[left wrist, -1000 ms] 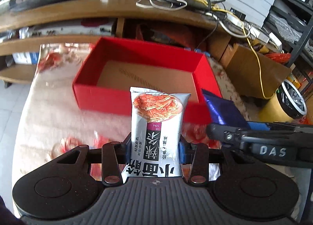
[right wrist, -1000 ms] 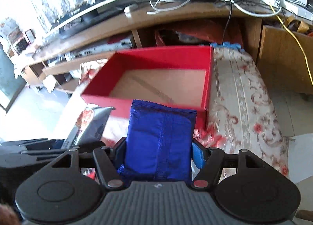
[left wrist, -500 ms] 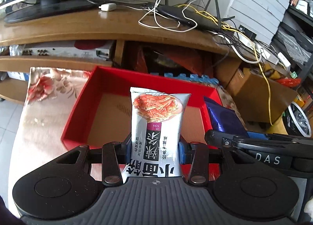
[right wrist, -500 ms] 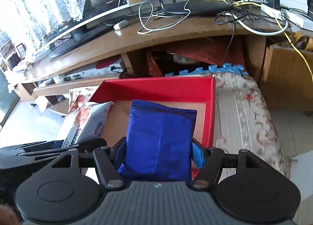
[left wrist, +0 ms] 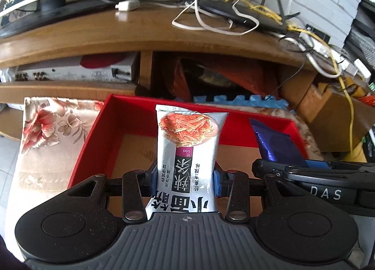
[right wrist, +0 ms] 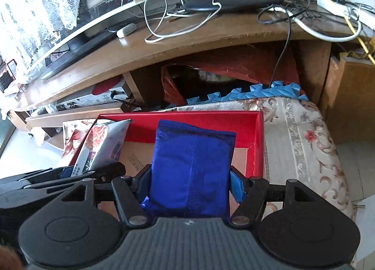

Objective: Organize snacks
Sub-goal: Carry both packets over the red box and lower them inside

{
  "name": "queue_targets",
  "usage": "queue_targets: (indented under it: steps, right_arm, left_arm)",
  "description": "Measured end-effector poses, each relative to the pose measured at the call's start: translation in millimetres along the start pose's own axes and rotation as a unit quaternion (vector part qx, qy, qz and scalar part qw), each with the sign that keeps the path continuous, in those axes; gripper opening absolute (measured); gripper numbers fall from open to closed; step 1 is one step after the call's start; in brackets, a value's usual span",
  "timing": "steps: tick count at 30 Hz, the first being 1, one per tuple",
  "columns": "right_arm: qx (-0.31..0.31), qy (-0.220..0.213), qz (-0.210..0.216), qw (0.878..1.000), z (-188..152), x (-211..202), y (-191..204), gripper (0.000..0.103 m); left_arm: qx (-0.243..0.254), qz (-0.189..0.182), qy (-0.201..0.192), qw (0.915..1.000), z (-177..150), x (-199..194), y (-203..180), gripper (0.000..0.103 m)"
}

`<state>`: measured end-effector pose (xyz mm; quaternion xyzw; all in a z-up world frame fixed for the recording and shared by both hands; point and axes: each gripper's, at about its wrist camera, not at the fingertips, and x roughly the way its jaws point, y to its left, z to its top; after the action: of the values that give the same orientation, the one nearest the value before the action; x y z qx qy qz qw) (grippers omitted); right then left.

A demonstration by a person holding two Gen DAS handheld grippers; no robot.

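Red cardboard box (left wrist: 93, 134), open-topped with a bare brown floor, now lies directly beneath and ahead of both claws, where a second ago its near wall stood between them and the interior. Over that second both claws have travelled forward past the near rim, so the packets they carry hang over the inside of the box rather than short of it.

The left claw (left wrist: 185, 176) is clamped on a silver foil snack packet printed with red strips (left wrist: 187, 150), held upright between its blue pads. The right claw (right wrist: 189, 180) grips a plain blue foil snack packet (right wrist: 192, 166) the same way, and sits just beside the left one, to its right.

By my reading, the carry is done and the release is what remains: both packets look placed to drop inside. The box floor ahead of the claws shows no other snacks. The floral cloth-covered surface (right wrist: 300, 134) under the box extends to the right of the right claw.
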<state>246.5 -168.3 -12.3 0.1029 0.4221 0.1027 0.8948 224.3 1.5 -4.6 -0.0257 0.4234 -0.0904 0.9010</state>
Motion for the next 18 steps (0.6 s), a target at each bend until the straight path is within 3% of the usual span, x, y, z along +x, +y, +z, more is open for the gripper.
queue_targets:
  steps: [8, 18]
  right_arm:
    - [-0.026, 0.023, -0.014, 0.999, -5, 31, 8, 0.063]
    - [-0.080, 0.018, -0.032, 0.996, -19, 31, 26, 0.063]
  left_arm:
    - [-0.011, 0.017, 0.028, 0.9994, -9, 25, 14, 0.048]
    - [-0.017, 0.027, 0.049, 0.9983, -23, 22, 24, 0.049]
